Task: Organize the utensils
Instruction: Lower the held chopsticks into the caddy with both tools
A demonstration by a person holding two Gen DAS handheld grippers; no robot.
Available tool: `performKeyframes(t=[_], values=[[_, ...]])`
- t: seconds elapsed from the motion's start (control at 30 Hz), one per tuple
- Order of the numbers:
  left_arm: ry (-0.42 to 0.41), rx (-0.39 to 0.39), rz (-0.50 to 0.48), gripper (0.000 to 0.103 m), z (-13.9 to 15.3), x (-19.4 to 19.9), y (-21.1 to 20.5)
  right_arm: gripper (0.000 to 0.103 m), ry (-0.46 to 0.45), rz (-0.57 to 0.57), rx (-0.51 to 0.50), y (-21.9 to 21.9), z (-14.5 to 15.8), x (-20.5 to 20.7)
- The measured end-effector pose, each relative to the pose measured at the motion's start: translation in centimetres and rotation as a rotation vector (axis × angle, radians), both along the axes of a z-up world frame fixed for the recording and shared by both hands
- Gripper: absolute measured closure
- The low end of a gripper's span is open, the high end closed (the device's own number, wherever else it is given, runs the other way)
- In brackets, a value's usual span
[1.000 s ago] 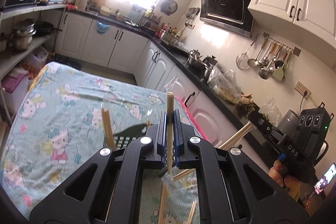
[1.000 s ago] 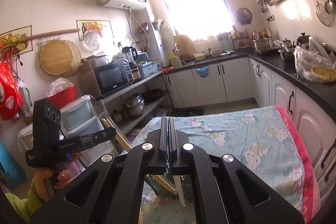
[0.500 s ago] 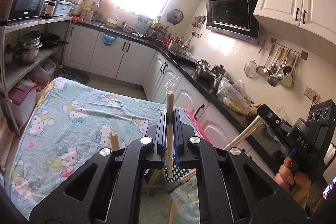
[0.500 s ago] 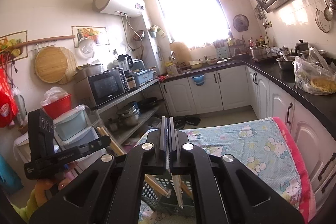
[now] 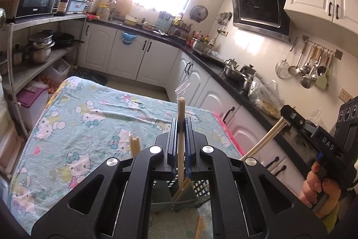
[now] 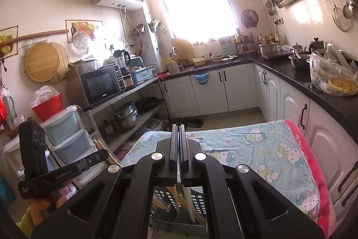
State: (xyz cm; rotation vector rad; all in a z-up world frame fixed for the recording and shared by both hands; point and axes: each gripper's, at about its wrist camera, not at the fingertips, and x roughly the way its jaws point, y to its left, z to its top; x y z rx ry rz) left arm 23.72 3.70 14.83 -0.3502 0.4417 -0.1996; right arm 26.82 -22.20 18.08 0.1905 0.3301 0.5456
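Wooden chopsticks (image 5: 180, 127) are pinched mid-length, upright, by the left gripper (image 5: 181, 124) above the dark slotted basket (image 5: 201, 186) at the table's near edge. Light, stiff and smooth, they are best clamped mid-shaft. A paler pair (image 6: 186, 201) is pinched by the right gripper (image 6: 178, 145).

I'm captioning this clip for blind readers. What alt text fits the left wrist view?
The left gripper is shut on wooden chopsticks held upright above a dark slotted basket on a cartoon-cat tablecloth. At right, the right gripper holds pale chopsticks angled toward the basket, with a kitchen behind.
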Motion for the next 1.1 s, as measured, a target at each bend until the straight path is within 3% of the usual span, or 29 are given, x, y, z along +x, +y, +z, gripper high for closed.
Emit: performKeyframes(t=[0.83, 1.1], values=[[0.028, 0.095, 0.009, 0.1, -3.7, 1.1, -2.1, 0.102, 0.094, 0.033, -0.014, 2.0, -4.3, 1.5], [0.057, 0.088, -0.01, 0.1, -5.2, 1.4, -2.6, 0.102, 0.122, 0.048, -0.025, 2.9, -5.6, 1.6]])
